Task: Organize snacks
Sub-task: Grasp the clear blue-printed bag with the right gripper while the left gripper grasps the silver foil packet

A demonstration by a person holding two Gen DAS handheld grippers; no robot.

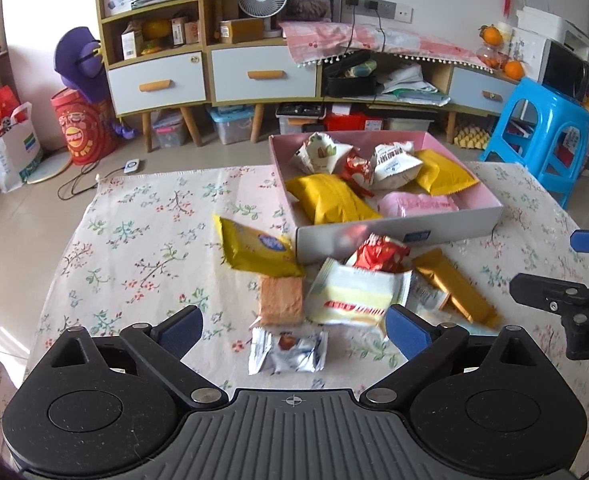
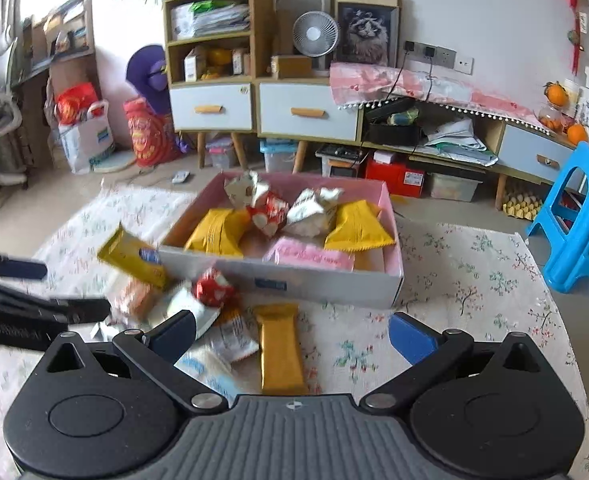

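A pink-lined box (image 1: 398,232) (image 2: 326,284) on the floral tablecloth holds several snack packs. In front of it lie loose snacks: a yellow pack (image 1: 254,250) (image 2: 134,258), an orange wafer (image 1: 281,300), a white-and-yellow pack (image 1: 354,294), a red pack (image 1: 380,254) (image 2: 214,288), a gold bar (image 1: 454,288) (image 2: 280,350) and a silver pack (image 1: 288,352). My left gripper (image 1: 294,330) is open and empty, just above the silver pack. My right gripper (image 2: 294,336) is open and empty, with the gold bar between its fingers' lines.
The table's far edge lies behind the box. A blue plastic stool (image 1: 542,132) (image 2: 578,216) stands at the right. Cabinets (image 1: 254,76) and storage bins line the far wall. The right gripper shows at the right edge of the left wrist view (image 1: 574,300).
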